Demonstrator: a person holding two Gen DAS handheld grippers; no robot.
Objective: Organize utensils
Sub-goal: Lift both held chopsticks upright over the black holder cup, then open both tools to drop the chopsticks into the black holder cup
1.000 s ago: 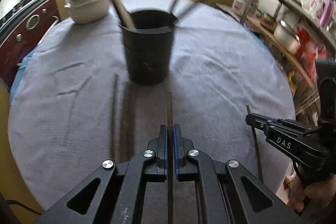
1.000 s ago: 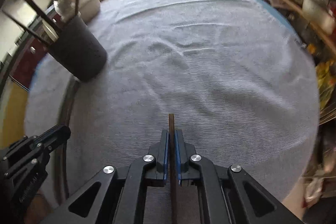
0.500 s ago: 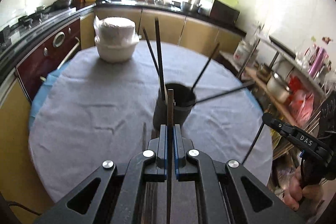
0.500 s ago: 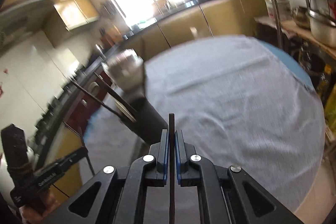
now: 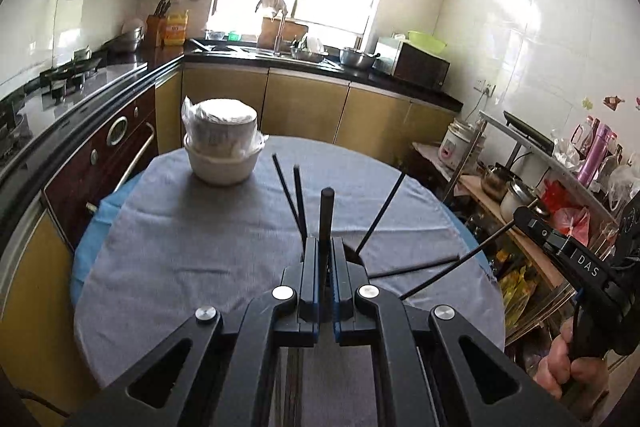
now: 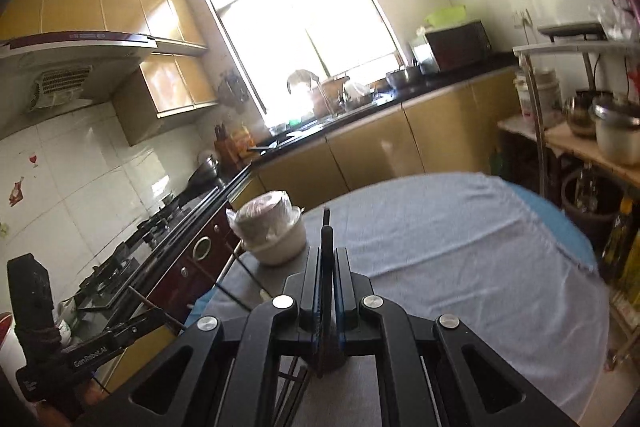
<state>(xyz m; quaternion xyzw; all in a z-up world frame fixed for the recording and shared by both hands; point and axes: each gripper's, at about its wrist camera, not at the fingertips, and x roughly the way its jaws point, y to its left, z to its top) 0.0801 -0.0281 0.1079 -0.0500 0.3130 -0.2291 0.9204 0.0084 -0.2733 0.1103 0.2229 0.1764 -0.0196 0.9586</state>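
My left gripper [image 5: 324, 247] is shut on a dark chopstick [image 5: 326, 211] that sticks up past its fingertips, above the grey-clothed round table [image 5: 180, 247]. The black utensil holder [image 5: 353, 254] is almost hidden behind the fingers; several chopsticks [image 5: 289, 187] fan out of it. My right gripper [image 6: 327, 255] is shut on another dark chopstick [image 6: 327, 227]. It shows at the right of the left wrist view [image 5: 524, 217], with its thin stick [image 5: 460, 263] slanting down-left. The left gripper [image 6: 160, 315] appears low left in the right wrist view.
A white covered bowl stack [image 5: 220, 147] [image 6: 272, 231] stands at the table's far left. More sticks lie on the cloth under the grippers [image 5: 294, 379]. Kitchen counters ring the table, and a cluttered shelf with pots [image 5: 516, 195] stands to the right.
Both grippers have risen off the cloth with their chopsticks and tilted up, so the views swung from the tabletop to the kitchen. The holder slid down behind the fingers.
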